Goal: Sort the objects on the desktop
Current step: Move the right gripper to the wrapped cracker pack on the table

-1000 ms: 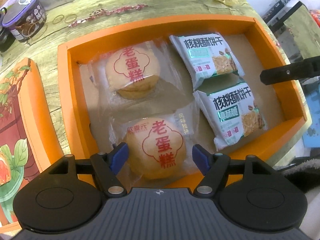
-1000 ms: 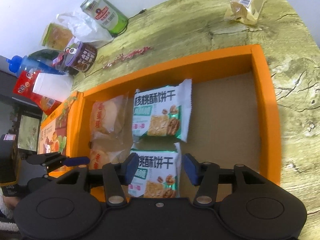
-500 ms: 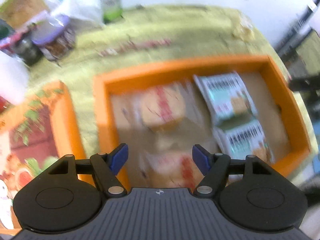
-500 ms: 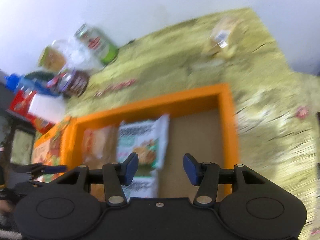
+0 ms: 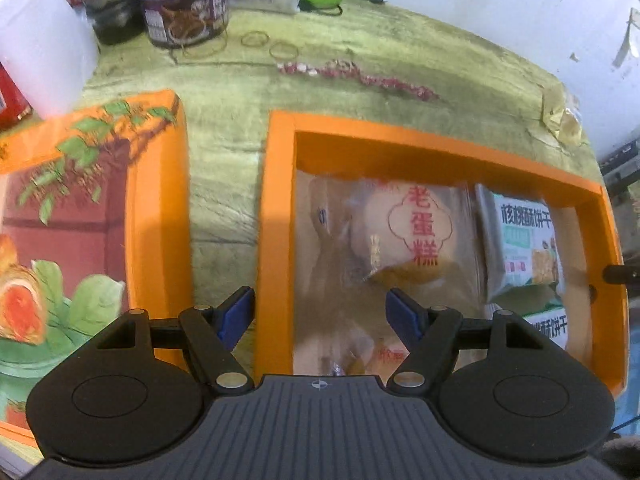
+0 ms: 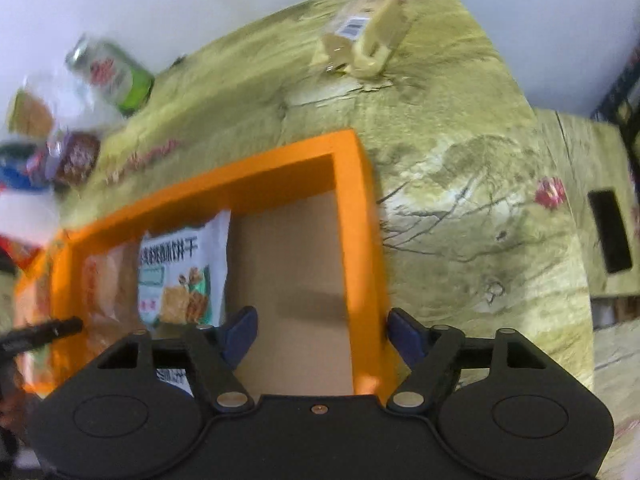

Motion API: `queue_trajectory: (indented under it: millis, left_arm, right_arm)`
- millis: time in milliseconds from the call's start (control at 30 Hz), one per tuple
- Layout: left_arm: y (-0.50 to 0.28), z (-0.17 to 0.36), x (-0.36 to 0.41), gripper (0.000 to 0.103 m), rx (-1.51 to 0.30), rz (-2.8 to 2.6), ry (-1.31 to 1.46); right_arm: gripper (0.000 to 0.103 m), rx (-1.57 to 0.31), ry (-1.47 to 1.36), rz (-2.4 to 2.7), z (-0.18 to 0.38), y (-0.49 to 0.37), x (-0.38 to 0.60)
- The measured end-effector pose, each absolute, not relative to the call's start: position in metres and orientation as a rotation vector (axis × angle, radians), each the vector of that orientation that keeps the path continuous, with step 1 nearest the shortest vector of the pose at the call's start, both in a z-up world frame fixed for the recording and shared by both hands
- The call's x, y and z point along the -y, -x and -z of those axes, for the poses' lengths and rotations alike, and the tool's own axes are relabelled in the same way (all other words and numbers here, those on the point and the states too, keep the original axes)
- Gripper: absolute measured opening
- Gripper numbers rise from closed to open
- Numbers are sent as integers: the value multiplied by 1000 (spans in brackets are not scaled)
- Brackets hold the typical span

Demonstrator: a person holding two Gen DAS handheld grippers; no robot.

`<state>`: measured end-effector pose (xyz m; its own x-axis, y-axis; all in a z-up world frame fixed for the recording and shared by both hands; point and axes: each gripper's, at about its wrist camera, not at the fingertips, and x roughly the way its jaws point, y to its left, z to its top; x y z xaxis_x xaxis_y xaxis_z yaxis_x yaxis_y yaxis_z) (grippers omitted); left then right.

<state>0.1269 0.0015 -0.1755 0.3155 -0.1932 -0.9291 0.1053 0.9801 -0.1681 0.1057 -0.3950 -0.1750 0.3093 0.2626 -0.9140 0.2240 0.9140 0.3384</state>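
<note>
Left wrist view: left gripper (image 5: 320, 312) half-open, empty, straddling orange box (image 5: 276, 216) left wall | right gripper (image 6: 320, 330) just widened, empty, astride its right wall | cakes (image 5: 408, 236), biscuits (image 5: 524, 244) inside | judged next: clamp both walls.

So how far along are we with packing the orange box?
Done: egg cake packets and walnut biscuit packets lie in the orange box. In hand: nothing; the left gripper and right gripper, jaws just opened wider, straddle opposite box walls. Left: the lid lies beside the box; a snack packet remains on the table.
</note>
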Motion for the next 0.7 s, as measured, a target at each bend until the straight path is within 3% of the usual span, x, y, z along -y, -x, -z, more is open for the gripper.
queue_trajectory:
  millis: [700]
  left_arm:
    - [-142, 171, -25, 76, -1208, 102, 86]
  right_arm:
    - [73, -1236, -394, -99, 173, -140, 372]
